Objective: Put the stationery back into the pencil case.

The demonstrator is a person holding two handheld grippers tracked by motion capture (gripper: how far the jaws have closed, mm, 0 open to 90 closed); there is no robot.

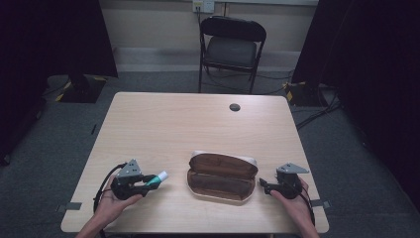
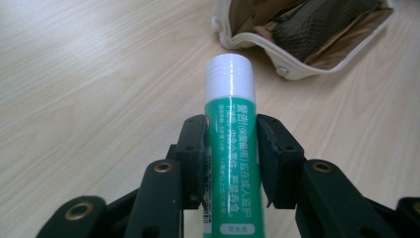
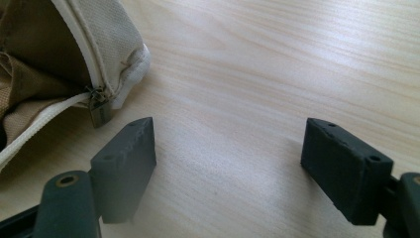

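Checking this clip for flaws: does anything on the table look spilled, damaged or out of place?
Nothing stands out. The pencil case lies unzipped on the table, the left gripper holds a green tube, and the right gripper is open.

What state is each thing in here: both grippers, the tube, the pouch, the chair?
Left gripper: jaws shut on the green tube.
Green tube: white cap on, held above the table, cap end towards the pouch.
Right gripper: jaws open, nothing between them, beside the pouch's zip end.
Zip pouch: unzipped, lying wide open on the table.
Folding chair: unfolded, nobody on it, beyond the table.
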